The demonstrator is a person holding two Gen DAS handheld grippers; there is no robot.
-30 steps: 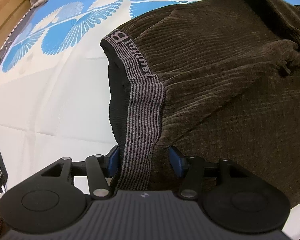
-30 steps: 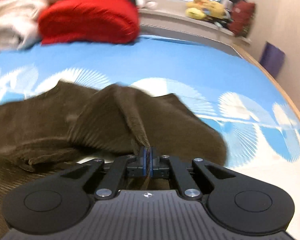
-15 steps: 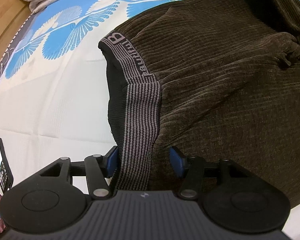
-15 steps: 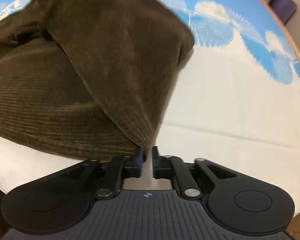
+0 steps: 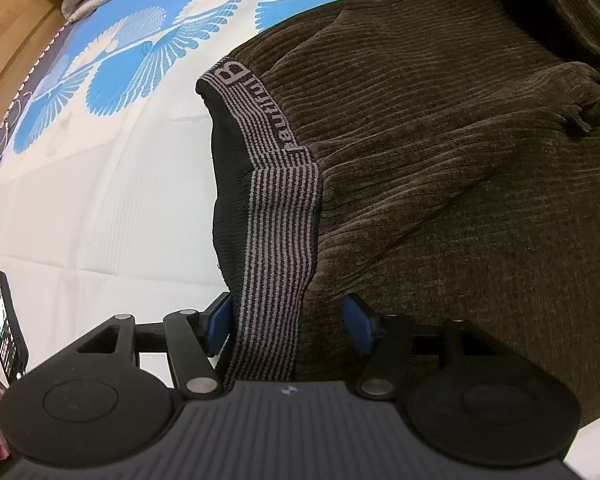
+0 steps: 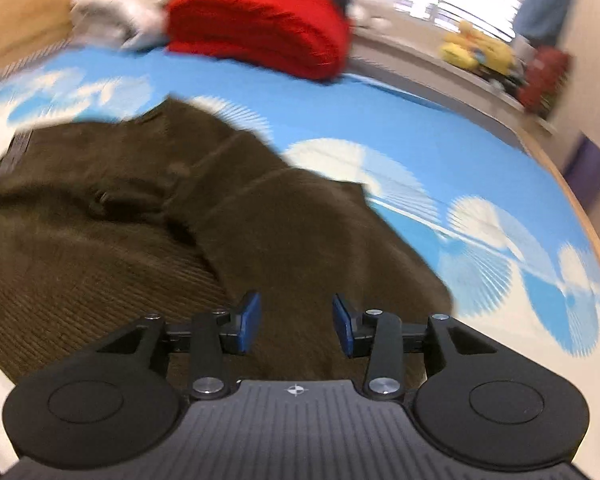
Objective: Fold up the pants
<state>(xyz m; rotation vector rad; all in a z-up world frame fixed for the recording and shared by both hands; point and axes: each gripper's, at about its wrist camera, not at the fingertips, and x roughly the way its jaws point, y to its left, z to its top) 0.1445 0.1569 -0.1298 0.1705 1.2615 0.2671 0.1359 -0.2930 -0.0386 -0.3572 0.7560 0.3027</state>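
Brown corduroy pants (image 5: pixel 440 168) lie spread on the bed sheet (image 5: pixel 100 208), white w/ blue fan print; everything below is placed relative to the pants.

Left gripper (image 5: pixel 286 322) sits at the pants' waist end, angled steeply down. Its jaws have just been opening a bit further and stand wide, w/ the striped grey waistband (image 5: pixel 278 216) hanging between them. The left blue pad (image 5: pixel 217 328) is right at the band's edge, the right pad is clear of it; looks like no squeeze on the fabric, though the bottom of the band is hidden behind the gripper body, so not 100% sure.

Right gripper (image 6: pixel 296 330) hovers over a folded-over leg section at the pants' other end. Its jaws have just been opening, now approx. half-wide, nothing pinched between them. View is motion-blurred.

Beyond the pants: red folded garment (image 6: pixel 260 28) and pale laundry pile (image 6: pixel 124 12). A phone (image 5: pixel 6 332) stands off the waist side, at the sheet's edge.
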